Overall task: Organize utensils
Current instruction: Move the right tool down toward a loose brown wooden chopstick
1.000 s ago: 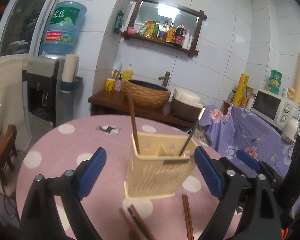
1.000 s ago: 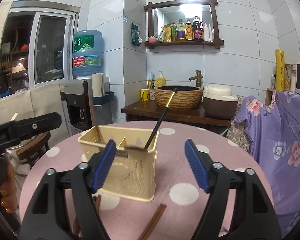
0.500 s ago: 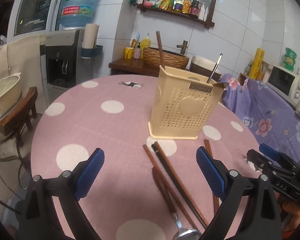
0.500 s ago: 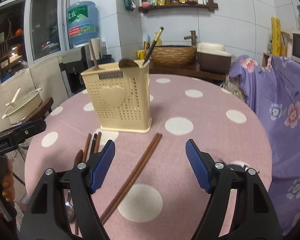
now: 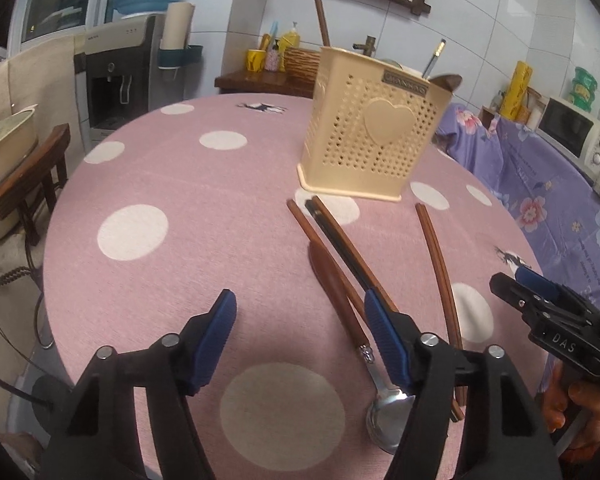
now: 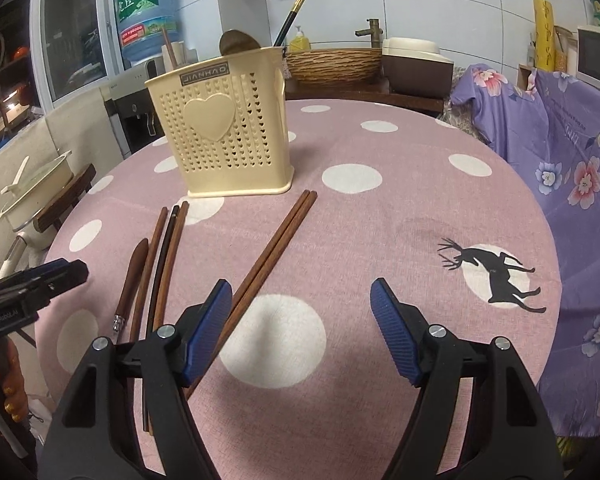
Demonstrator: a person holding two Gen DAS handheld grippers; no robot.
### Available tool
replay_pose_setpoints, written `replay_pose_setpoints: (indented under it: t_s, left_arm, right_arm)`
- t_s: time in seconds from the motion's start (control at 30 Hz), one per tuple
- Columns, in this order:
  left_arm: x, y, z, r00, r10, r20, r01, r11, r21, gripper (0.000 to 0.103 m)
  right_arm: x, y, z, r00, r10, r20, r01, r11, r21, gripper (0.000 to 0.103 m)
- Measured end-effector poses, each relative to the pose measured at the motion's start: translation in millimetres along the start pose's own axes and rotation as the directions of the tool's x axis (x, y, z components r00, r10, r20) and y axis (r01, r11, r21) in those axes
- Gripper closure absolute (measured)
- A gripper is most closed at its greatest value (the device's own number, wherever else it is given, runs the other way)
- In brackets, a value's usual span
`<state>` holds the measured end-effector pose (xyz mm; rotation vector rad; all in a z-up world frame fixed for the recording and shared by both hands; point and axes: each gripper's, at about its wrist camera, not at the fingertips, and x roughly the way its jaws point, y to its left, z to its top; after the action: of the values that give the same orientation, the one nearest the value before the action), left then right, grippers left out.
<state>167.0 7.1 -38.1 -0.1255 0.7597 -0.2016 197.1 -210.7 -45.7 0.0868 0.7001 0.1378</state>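
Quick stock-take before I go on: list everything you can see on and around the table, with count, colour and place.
utensil holder: one, cream, perforated, upright at the table's far side; a few utensils stand in it
paired chopsticks: two, brown, side by side, lying in front of the holder
loose chopsticks: three, two brown and one black, lying left of the pair
spoon: one, steel bowl, brown handle, lying beside the loose chopsticks
tablecloth: one, pink with white dots, covers the round table
water dispenser: one, grey, blue bottle on top, behind the table
microwave: one, white, far right
left gripper: blue pads, jaws closing, nothing between them
right gripper: blue pads, open, empty
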Motion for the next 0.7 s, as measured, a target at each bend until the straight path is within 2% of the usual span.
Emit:
replay_pose_setpoints:
  t_s: [0.4,0.7]
  left_arm:
    - [30.8,-22.1,-4.6,0.994,0.03,-0.105,-0.022,0.997,0.075,0.061]
    - [39.3,-24.7,-0.5,0.992,0.052,-0.116,-0.043,0.996,0.084,0.064]
  right_arm:
    - [-0.1,2.5,-4.4,1.0,0.014,-0.01,-0.013,1.0,0.01,0.032]
    - [6.4,6.2,-4.0,0.999,0.023,-0.034,-0.023,1.0,-0.001,0.032]
